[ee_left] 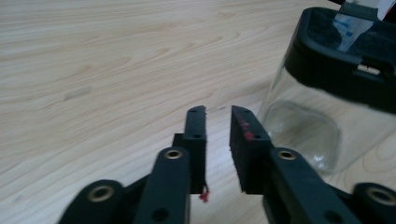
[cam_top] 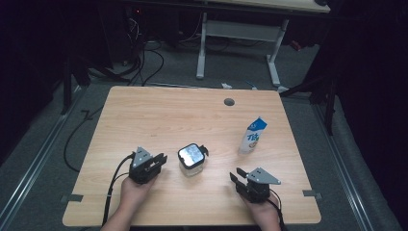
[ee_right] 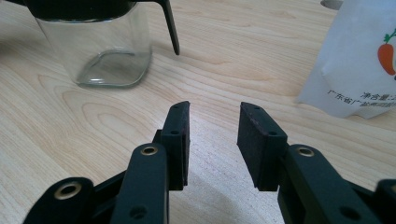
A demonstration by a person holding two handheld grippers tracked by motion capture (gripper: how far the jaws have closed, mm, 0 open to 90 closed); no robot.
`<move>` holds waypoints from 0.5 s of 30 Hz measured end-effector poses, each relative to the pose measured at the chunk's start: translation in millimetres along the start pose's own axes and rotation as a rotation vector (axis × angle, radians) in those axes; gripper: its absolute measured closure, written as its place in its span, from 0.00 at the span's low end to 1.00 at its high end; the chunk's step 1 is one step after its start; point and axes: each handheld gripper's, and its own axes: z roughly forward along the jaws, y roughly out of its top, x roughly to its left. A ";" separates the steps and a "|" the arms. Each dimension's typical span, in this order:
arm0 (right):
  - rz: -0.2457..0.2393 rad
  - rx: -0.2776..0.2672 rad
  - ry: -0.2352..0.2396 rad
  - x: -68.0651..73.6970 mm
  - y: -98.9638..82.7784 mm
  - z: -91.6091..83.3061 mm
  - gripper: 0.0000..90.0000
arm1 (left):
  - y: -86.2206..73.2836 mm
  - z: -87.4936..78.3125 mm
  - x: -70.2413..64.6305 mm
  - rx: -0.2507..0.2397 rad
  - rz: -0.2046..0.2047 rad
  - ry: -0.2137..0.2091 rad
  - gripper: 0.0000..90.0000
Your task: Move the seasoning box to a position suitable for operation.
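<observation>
A clear glass jar (cam_top: 191, 159) with a black clip lid stands upright on the wooden table (cam_top: 168, 115), near the front middle. My left gripper (cam_top: 161, 159) lies just left of it, held by a hand. In the left gripper view its jaws (ee_left: 218, 112) stand a narrow gap apart with nothing between them, and the jar (ee_left: 336, 93) is close on the right. My right gripper (cam_top: 235, 174) rests at the front right, open and empty (ee_right: 215, 108). In that view the jar (ee_right: 107, 51) is ahead on the left and a white and blue carton (ee_right: 359, 60) on the right.
The carton (cam_top: 252, 135) stands upright right of the jar. A round cable hole (cam_top: 229, 102) sits near the table's far edge. Beyond the table are a white desk frame (cam_top: 240, 29) and cables on the grey floor (cam_top: 144, 62).
</observation>
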 end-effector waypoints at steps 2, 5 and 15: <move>0.000 0.000 0.003 0.3 0.0 0.0 0.73 | 3.9 8.5 -5.4 -0.006 0.021 0.002 0.95; -0.002 0.001 0.005 0.4 -0.2 0.2 0.73 | 10.1 21.7 -10.6 -0.006 0.025 -0.007 1.00; -0.006 -0.003 0.008 1.3 -0.6 0.3 0.73 | 15.3 38.8 -9.5 -0.011 0.020 0.000 1.00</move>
